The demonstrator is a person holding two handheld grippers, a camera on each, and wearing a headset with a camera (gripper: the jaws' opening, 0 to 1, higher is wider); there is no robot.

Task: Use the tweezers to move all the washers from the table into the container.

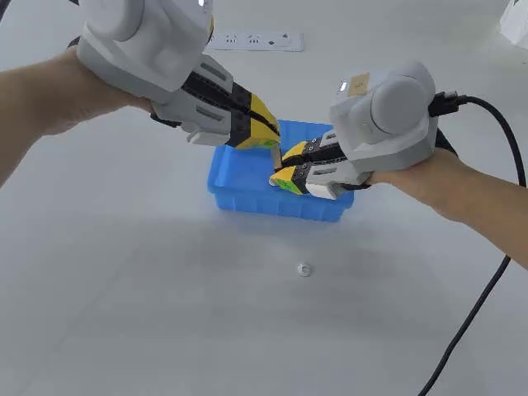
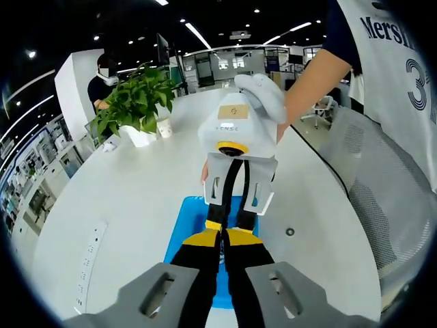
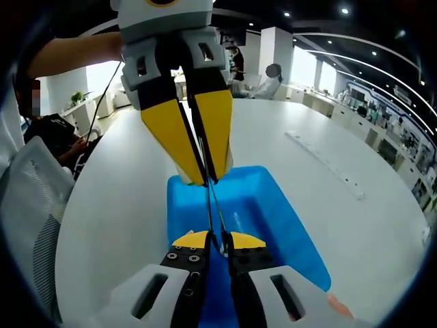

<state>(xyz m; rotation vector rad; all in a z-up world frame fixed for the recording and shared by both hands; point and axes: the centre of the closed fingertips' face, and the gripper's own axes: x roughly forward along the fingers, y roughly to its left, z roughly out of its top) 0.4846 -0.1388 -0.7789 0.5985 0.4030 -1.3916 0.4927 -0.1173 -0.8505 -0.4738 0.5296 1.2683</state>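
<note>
Washer (image 1: 304, 269): small, pale, lying flat on the white surface (image 1: 148, 280), near the front wall of the container (image 1: 239, 177) but apart from it.
Container: blue, rectangular, open-topped, standing on the surface; contents cannot be told.
Tweezers (image 3: 210, 205): thin and dark, spanning between the two tongs above the container.
Left tongs (image 1: 268, 139): closed together on one end of the tweezers, over the container.
Right tongs (image 1: 285, 175): clamped on the other end, tip to tip with the left tongs.
Surroundings: power strip (image 1: 252, 39) beyond the container; black cable (image 1: 487, 289) trailing at the right.
</note>
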